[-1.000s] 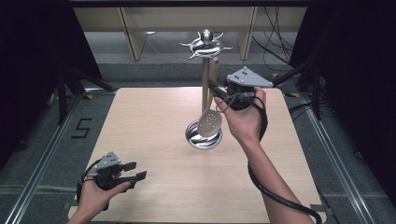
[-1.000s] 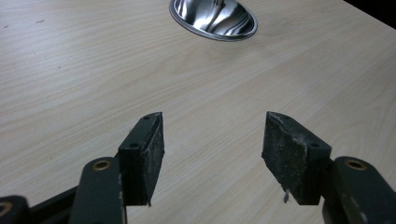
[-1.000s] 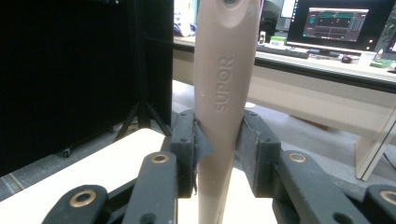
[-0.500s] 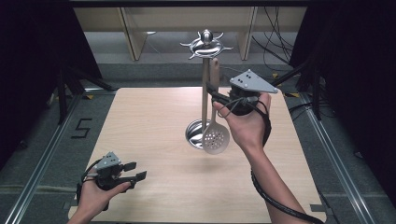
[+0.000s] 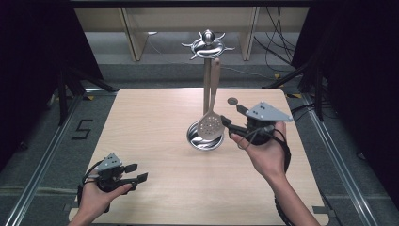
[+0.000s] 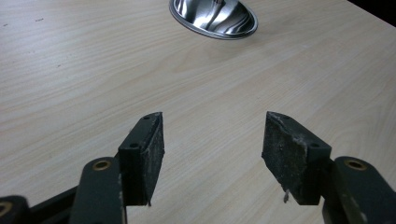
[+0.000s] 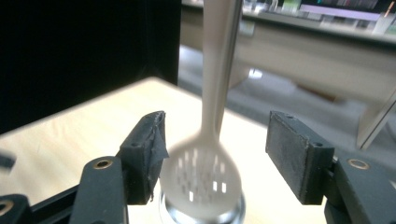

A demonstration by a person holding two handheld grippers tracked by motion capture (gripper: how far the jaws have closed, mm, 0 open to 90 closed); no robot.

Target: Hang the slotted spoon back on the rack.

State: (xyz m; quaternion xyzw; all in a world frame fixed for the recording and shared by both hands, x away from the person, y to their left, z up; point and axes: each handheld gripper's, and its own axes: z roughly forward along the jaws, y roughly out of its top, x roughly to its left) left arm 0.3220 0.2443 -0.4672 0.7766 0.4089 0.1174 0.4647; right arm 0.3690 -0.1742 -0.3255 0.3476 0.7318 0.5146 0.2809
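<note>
Hanging slotted spoon (image 7: 205, 172) between right tool (image 7: 212, 156) jaws

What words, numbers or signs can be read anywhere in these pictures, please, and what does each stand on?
"5": a black numeral on the grey floor left of the table, in the high view.
No lettering shows on the slotted spoon, its stand or either claw.

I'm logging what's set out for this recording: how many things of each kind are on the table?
Slotted spoon: 1
Metal utensil stand: 1
Total: 2
</note>
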